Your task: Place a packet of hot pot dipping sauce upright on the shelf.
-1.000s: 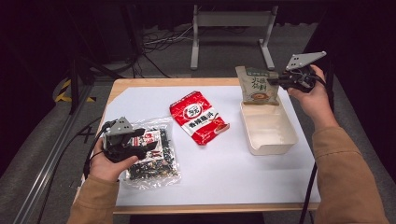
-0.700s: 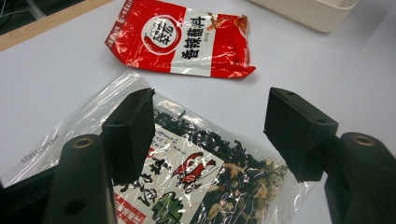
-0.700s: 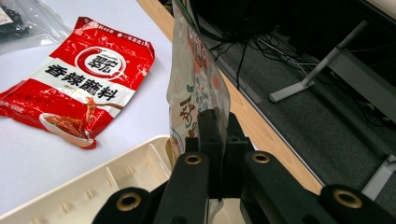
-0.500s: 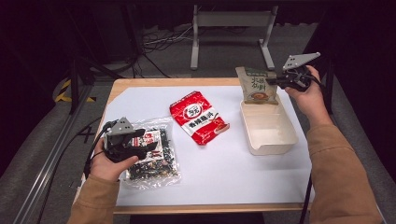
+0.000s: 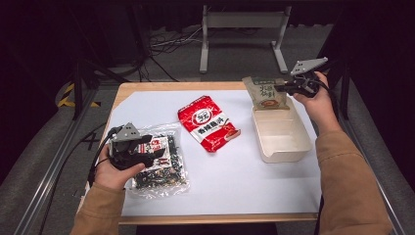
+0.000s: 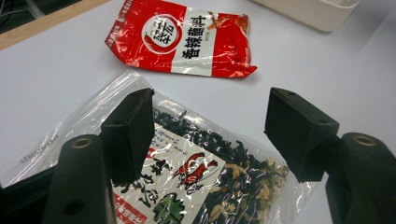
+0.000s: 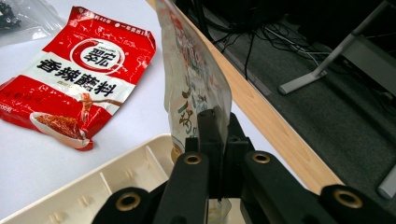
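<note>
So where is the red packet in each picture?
High view: the red packet lies mid-table, left of the tray.
Left gripper view: top middle, beyond the seaweed bag.
Right gripper view: upper left, beside the tray.
Shared landmark: the cream tray.

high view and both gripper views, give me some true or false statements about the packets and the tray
1. The right hand-held gripper is shut on the beige packet. True.
2. The beige packet lies flat inside the tray. False: it hangs upright over the tray's far end.
3. The left hand-held gripper is open above the seaweed bag. True.
4. The red packet sits in the tray. False: it lies on the white table, left of the tray.
</note>
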The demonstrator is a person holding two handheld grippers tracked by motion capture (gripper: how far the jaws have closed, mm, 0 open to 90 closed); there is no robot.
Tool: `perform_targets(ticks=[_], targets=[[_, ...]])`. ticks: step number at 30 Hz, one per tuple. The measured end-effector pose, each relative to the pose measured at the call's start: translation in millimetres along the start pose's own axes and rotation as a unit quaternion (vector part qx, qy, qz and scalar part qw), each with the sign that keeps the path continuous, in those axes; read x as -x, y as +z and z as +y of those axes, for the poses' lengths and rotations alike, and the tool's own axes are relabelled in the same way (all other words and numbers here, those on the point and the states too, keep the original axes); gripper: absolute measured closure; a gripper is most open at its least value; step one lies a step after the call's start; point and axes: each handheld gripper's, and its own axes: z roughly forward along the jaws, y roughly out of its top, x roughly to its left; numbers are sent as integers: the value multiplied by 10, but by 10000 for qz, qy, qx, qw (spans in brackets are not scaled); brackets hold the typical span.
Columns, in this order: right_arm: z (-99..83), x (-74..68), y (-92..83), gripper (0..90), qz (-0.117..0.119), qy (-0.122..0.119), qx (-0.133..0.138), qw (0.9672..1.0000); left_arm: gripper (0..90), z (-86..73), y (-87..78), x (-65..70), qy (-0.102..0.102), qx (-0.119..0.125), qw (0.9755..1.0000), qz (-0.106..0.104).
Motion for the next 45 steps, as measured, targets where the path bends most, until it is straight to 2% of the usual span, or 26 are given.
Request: perform_targets(ticks=[9,15,19,25,31,32,35,37,39,42,45], targets=[[-87,-26,82,900,62,81,-66,9999,337,13,25,9,3,-13,10000,-31],[-195,2,108,898,44,321,-64,9995,339,32,41,14,57,0,10000,-52],[-224,6,92,885,-10,427,-60,9991,339,42,58,15,89,-21,9999,-71],[-241,14,69,857,-185,532,-242,9981,339,57,63,25,83,-6,9999,-96],[-259,21,55,752,-546,677,-549,9947,340,69,86,39,121,-32,9998,-127],[-259,21,55,752,-546,677,-549,9947,340,69,86,39,121,-32,9998,-127],[-290,37,58,688,-703,725,-758,9920,340,70,92,42,113,-40,9998,-135],[-311,44,52,663,-698,823,-696,9917,340,70,94,39,121,-38,9998,-127],[-313,47,39,585,-826,853,-723,9903,340,71,95,40,124,-41,9998,-119],[-310,50,28,548,-892,902,-667,9897,340,74,96,45,124,-41,9998,-138],[-315,56,4,463,-1030,944,-677,9879,340,74,97,44,127,-39,9998,-134]])
